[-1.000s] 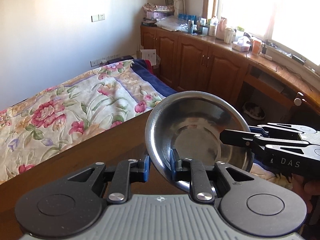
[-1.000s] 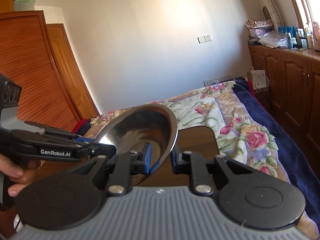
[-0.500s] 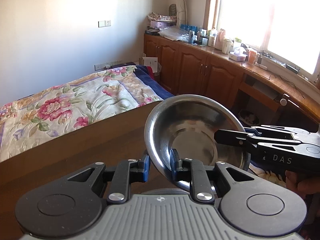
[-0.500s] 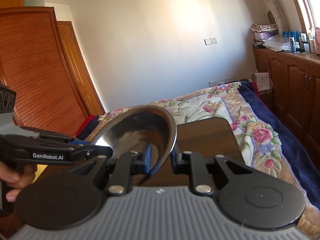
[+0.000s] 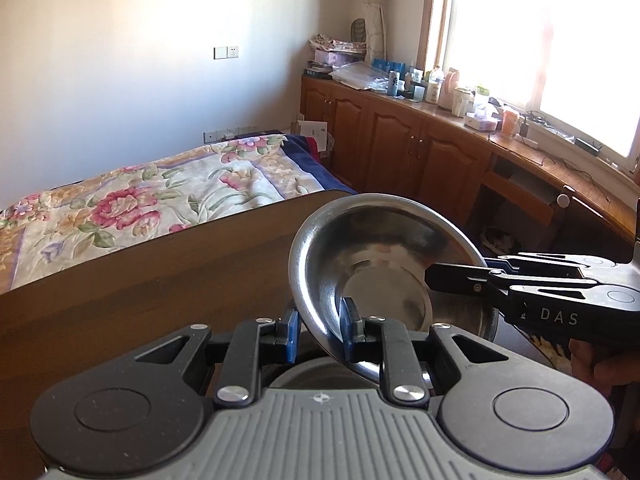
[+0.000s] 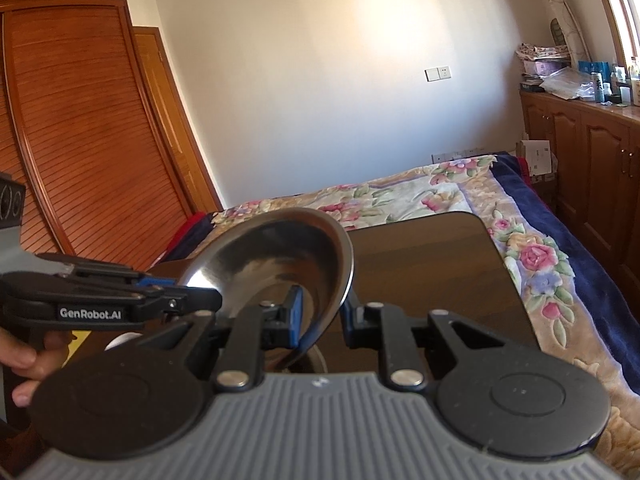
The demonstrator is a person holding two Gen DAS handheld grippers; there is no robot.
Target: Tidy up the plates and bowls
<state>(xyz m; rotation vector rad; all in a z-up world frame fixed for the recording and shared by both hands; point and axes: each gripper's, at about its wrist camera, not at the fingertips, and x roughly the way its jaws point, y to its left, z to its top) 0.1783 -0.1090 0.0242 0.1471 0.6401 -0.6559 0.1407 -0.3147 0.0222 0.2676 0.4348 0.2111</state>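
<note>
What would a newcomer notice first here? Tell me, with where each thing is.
First, the shiny steel bowl held tilted in the air above the dark wooden table, its rim between the fingers of both the left gripper and the right gripper. Behind the table lies a bed with a flowered quilt, and along the right wall a sunlit window stands over cluttered wooden cabinets.

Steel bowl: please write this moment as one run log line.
object: steel bowl | left gripper: rim between fingers | right gripper: rim between fingers | pose: tilted, above table | below: another dish
</note>
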